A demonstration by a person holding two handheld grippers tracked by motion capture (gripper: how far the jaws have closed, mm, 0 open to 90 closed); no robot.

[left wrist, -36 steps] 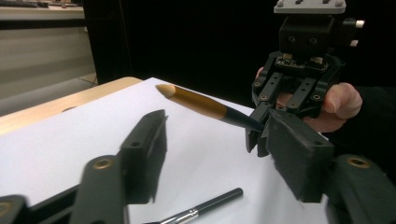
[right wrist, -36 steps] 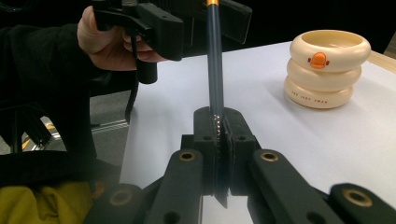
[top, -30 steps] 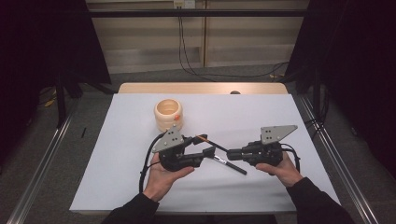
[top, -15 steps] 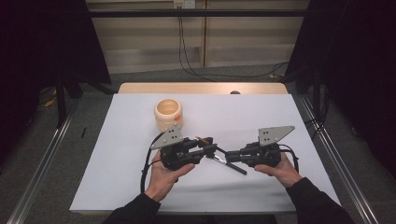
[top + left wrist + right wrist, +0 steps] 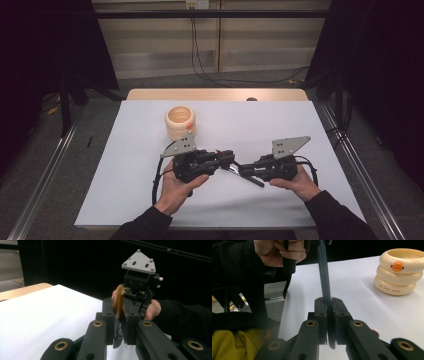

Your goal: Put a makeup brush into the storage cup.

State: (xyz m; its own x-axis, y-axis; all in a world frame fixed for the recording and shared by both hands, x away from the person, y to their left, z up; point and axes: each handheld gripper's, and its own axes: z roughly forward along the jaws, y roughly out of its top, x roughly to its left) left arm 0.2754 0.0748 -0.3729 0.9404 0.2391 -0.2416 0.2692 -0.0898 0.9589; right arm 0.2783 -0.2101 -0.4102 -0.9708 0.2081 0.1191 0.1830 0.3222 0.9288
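Both hand-held grippers meet near the surface's [image 5: 125, 165] front edge: the left hand-held gripper [image 5: 231, 159] and right hand-held gripper [image 5: 243, 171] each clamp one end of a slim, probably pen-like tool [image 5: 323, 280], apparently to pull it apart.

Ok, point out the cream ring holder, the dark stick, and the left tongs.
cream ring holder [image 5: 180, 123], high view, its side wall.
dark stick [image 5: 323, 280], right gripper view, mid shaft.
left tongs [image 5: 227, 159], high view, between fingertips.

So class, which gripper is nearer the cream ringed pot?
Left. The left gripper sits just in front of the cream ringed pot; the right gripper lies farther right.
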